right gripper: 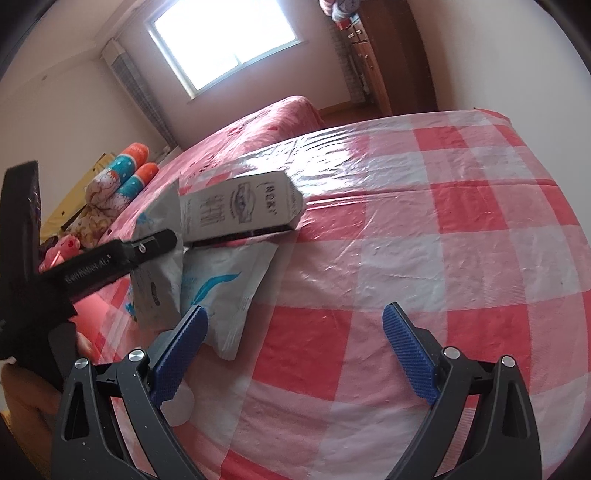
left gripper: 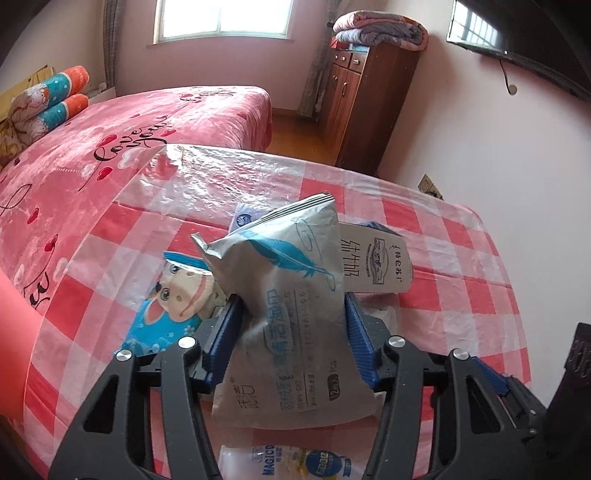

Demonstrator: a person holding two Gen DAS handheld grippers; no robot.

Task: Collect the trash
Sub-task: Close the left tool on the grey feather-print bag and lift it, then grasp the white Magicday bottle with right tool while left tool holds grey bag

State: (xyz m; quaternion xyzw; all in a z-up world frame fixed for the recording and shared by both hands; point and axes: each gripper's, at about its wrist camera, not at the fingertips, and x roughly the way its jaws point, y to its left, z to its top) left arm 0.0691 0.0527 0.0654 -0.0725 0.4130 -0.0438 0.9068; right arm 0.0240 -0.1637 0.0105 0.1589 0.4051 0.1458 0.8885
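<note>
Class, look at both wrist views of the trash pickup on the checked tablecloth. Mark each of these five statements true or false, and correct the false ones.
1. The left gripper is closed on a silver wet-wipe packet. True.
2. The right gripper holds the milk carton. False: its jaws are open and empty, over the tablecloth.
3. The tablecloth is blue and striped. False: it is red and white check.
4. A folded quilt lies on the wooden cabinet. True.
5. The carton stands upright. False: it lies on its side.
</note>
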